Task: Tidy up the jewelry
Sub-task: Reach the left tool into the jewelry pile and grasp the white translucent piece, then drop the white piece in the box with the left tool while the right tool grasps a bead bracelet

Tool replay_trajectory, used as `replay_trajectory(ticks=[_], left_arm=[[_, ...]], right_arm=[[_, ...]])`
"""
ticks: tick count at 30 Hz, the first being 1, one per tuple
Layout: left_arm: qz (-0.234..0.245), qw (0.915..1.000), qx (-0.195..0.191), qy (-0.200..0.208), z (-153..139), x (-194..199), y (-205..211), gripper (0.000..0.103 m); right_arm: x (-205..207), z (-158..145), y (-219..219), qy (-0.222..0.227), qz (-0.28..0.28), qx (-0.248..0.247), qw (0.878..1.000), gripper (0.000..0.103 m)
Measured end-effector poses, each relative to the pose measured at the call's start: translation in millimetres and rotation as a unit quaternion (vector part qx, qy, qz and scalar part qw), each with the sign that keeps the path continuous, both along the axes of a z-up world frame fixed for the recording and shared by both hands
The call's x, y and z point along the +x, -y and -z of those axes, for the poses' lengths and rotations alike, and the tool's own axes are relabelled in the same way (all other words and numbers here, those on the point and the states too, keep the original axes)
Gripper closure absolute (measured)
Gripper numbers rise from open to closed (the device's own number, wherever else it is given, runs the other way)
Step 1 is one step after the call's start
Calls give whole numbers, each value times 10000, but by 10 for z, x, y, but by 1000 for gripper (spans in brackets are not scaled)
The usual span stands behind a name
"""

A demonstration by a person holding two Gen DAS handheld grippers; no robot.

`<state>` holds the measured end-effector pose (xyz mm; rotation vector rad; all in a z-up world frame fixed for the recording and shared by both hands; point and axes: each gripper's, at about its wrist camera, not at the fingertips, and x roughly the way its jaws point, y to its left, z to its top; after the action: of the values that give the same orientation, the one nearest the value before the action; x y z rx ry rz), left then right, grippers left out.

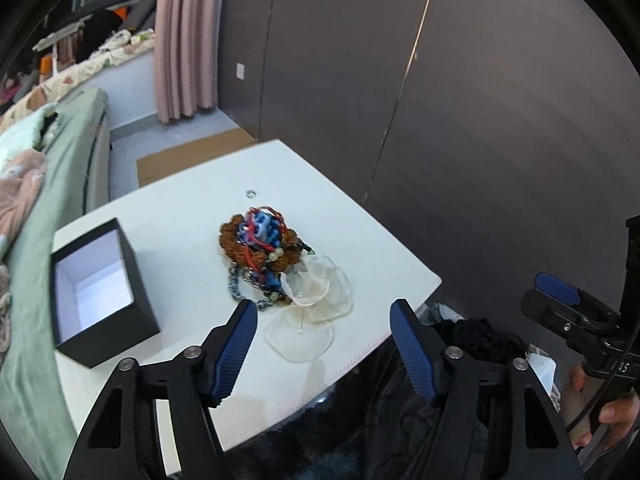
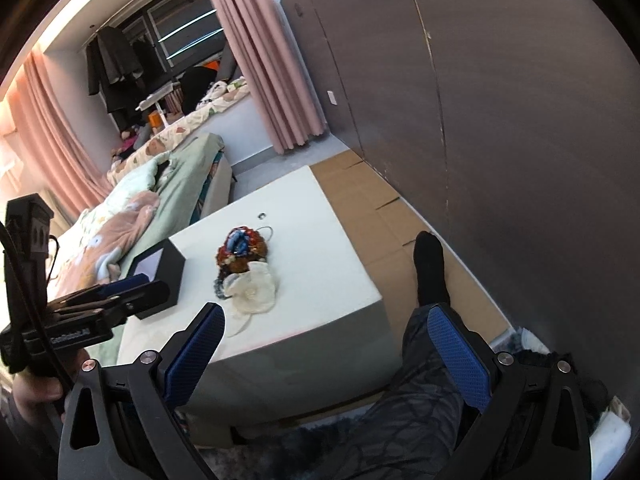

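We held the left gripper (image 1: 324, 320) unclenched above the jewelry pile (image 1: 266, 256), the empty box (image 1: 100, 284) at nine o'clock; the right gripper (image 2: 324, 332) hung released. Best pinch one loose strand.

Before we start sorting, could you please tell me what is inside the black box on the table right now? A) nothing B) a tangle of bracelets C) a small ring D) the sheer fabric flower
A: the black box shows only its bare white lining, while the jewelry pile lies beside it on the white table.
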<state>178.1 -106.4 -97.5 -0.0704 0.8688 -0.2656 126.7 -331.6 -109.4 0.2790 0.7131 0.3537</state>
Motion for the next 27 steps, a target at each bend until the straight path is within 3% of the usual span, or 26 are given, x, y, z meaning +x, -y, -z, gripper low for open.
replay_trajectory(ticks=[7, 9, 15, 16, 18, 19, 21, 27], left_arm=[[296, 9990, 145, -293, 230, 348, 133, 41], [309, 9986, 170, -406, 315, 443, 146, 45], [253, 9976, 66, -640, 576, 614, 84, 47], [253, 9976, 33, -643, 631, 629, 64, 51], [230, 9964, -78, -809, 742, 669, 11, 94], [216, 9956, -167, -891, 772, 679, -25, 100], [155, 9963, -329, -777, 746, 652, -111, 101], [-23, 9967, -726, -358, 415, 526, -420, 101]], right_arm=[[179, 153, 70, -213, 193, 30, 9996, 0], [227, 185, 63, -271, 202, 5, 9994, 0], [421, 279, -6, -457, 187, -54, 9988, 0], [454, 291, -31, -483, 183, -67, 9986, 0], [524, 306, -95, -543, 157, -85, 9984, 0], [559, 320, -142, -576, 133, -97, 9982, 0], [619, 341, -215, -624, 83, -104, 9980, 3], [806, 424, -494, -904, -161, -38, 9958, 27]])
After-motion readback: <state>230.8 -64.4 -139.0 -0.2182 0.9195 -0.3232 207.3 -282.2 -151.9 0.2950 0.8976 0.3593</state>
